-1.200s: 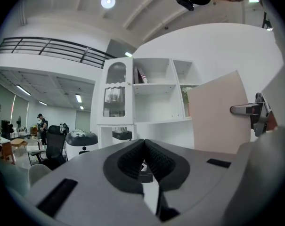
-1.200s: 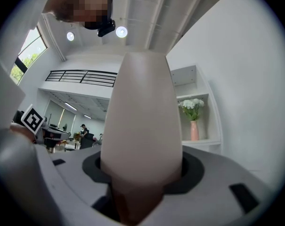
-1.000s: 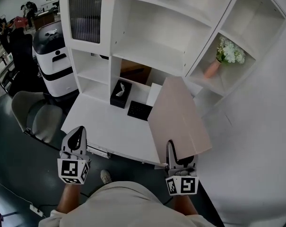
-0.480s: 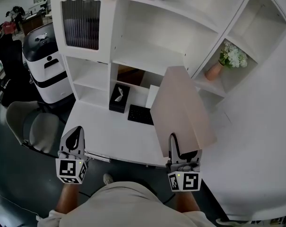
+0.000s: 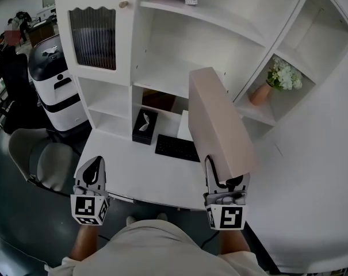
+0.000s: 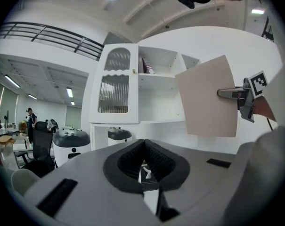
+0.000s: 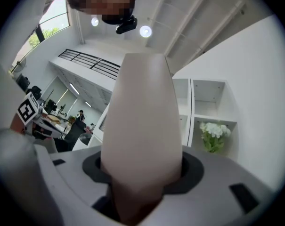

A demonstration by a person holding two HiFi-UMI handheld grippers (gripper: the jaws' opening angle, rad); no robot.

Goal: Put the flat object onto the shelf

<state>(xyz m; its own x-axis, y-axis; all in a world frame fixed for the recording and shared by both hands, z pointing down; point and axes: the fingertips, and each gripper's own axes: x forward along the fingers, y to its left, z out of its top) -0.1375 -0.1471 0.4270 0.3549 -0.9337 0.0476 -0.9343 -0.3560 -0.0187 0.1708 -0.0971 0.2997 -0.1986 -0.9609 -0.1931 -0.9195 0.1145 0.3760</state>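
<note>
Above the desk (image 5: 133,174), on the right: flat beige board (image 5: 217,125) pinched at its lower edge by the right gripper (image 5: 215,177). Held high and tilted toward the white shelf unit (image 5: 162,76), clear of keyboard (image 5: 176,148) and tissue box (image 5: 145,126). Gripped low, probably to leave the top edge free for entry. Left gripper (image 5: 91,174) pressed together on nothing, parked low at left, out of the way.
</note>
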